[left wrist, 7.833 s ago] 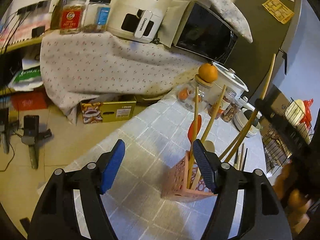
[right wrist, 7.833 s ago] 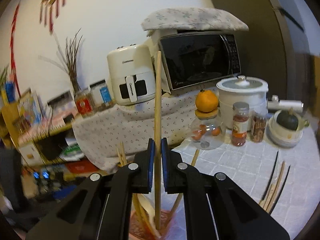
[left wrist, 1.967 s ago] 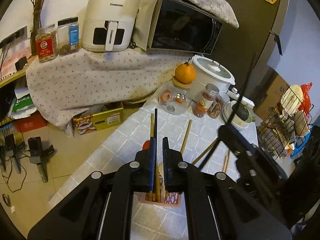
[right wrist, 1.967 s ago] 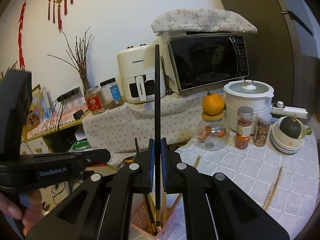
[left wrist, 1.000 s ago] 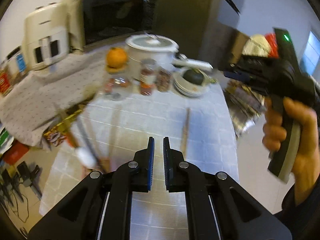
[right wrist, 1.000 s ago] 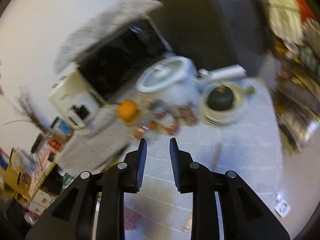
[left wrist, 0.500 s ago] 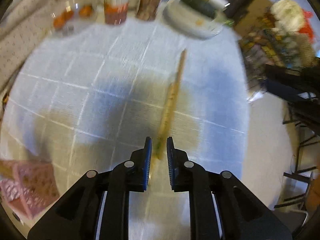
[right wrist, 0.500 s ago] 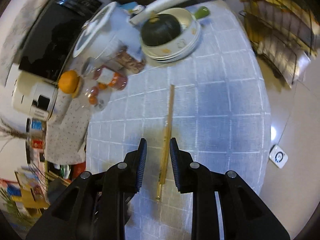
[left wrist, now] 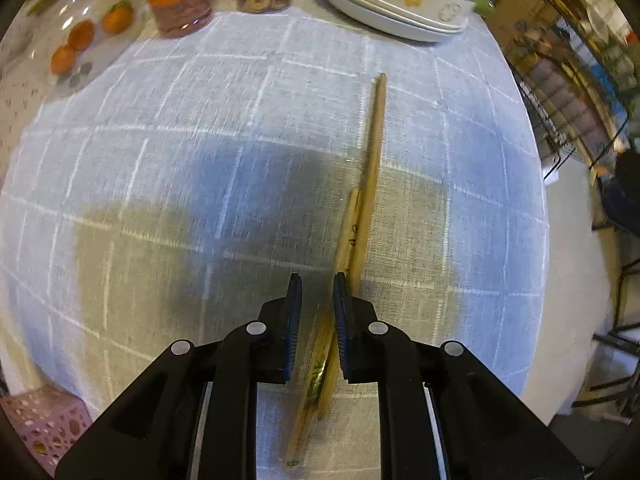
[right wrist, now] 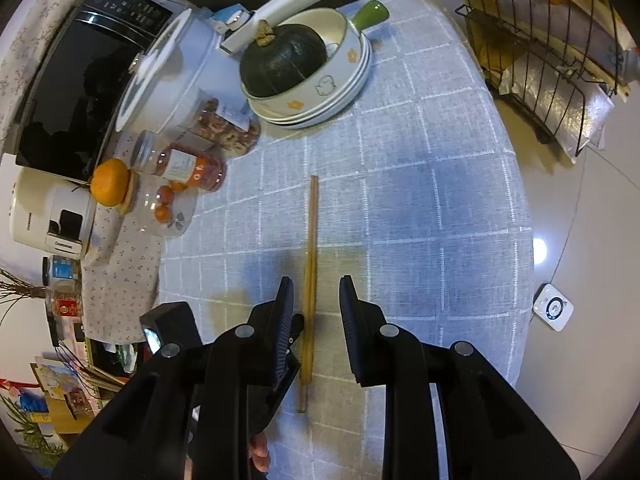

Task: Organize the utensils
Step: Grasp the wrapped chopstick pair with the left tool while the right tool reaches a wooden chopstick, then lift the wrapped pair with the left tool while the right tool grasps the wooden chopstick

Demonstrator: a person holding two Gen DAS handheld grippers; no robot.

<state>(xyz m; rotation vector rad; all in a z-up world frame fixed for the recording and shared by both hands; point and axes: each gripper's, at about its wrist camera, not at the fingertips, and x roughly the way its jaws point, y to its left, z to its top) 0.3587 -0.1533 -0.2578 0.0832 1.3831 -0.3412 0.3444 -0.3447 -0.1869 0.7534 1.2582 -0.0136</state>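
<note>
Two wooden chopsticks point(left wrist: 372, 160) lie side by side on the checked tablecloth point(left wrist: 160, 160). My left gripper point(left wrist: 317, 280) points steeply down over their near half. Its jaws stand a narrow gap apart, the sticks run under that gap close to the right pad, and no squeeze shows. My right gripper point(right wrist: 317, 284) hovers higher over the same chopsticks point(right wrist: 311, 232), jaws apart, nothing held. In the right wrist view the left gripper's fingers point(right wrist: 290, 356) sit against the sticks' left side. The pink perforated holder point(left wrist: 40, 424) shows at the lower left corner.
At the back stand stacked bowls point(right wrist: 332, 92) with a dark green squash point(right wrist: 284, 60), food jars point(right wrist: 180, 168), a glass jar topped by an orange point(right wrist: 110, 182), a white cooker point(right wrist: 160, 76) and a microwave point(right wrist: 72, 92). A wire rack point(right wrist: 540, 60) stands past the table's right edge.
Both grippers have dropped and tipped downward over the chopsticks. The left jaws have parted slightly and now straddle the sticks. The right jaws keep the same gap.
</note>
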